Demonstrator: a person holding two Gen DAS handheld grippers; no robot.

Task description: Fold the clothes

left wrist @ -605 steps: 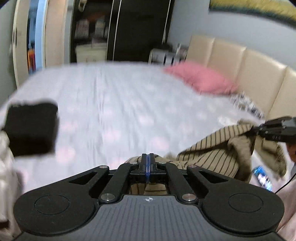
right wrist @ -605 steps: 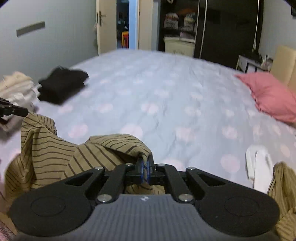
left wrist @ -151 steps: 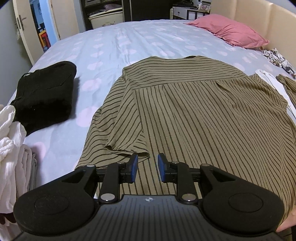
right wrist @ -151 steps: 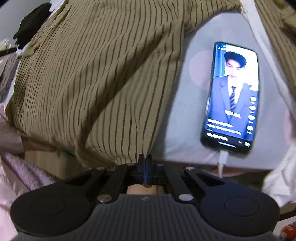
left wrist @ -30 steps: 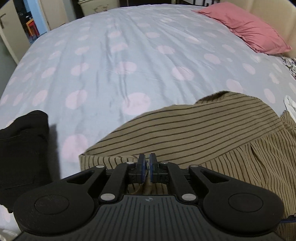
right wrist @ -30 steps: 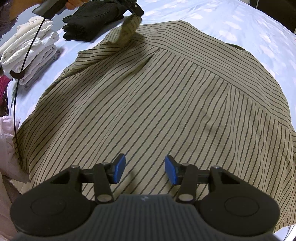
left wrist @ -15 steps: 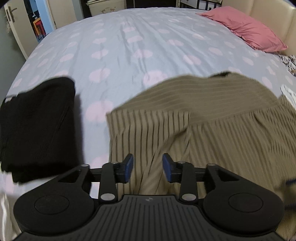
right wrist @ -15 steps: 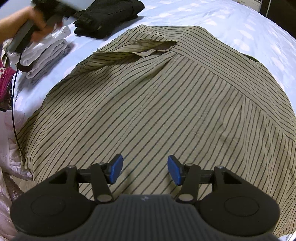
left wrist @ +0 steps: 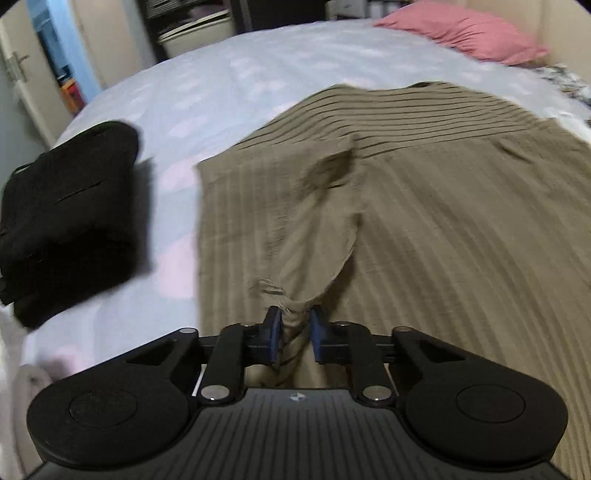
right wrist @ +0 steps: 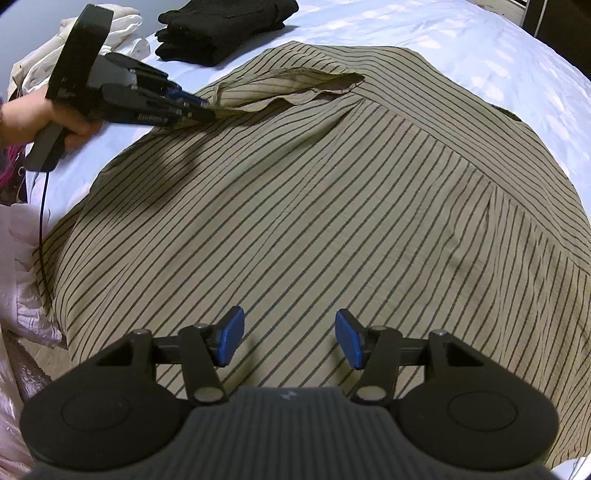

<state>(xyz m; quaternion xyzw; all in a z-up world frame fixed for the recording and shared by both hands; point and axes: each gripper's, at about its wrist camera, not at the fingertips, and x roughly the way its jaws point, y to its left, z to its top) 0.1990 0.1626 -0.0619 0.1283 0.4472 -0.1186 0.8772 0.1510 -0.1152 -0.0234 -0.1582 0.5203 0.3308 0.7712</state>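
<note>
My right gripper [right wrist: 288, 339] has its blue pads spread wide with nothing between them, hanging just above the olive-tan striped shirt [right wrist: 332, 206] that lies flat on the pale blue polka-dot bedsheet [right wrist: 461, 44]. Off to its far left, the left gripper [right wrist: 205, 109], held in a hand [right wrist: 51, 118], sits at the shirt's edge. From my left wrist view, the left gripper [left wrist: 295, 338] has its jaws closing with a bunched bit of the shirt's sleeve [left wrist: 314, 229] between them; the pads are right at the cloth, though I can't tell if they're actually pinching yet, and that view's blurry. The sleeve runs straight ahead of it, lying over the shirt body. Left of that gripper sits a folded black garment [left wrist: 70, 218], apart from the shirt. Farther ahead on the right is a pink pillow [left wrist: 461, 31]. A pile of white clothes [right wrist: 122, 26] lies beside the black one.
</note>
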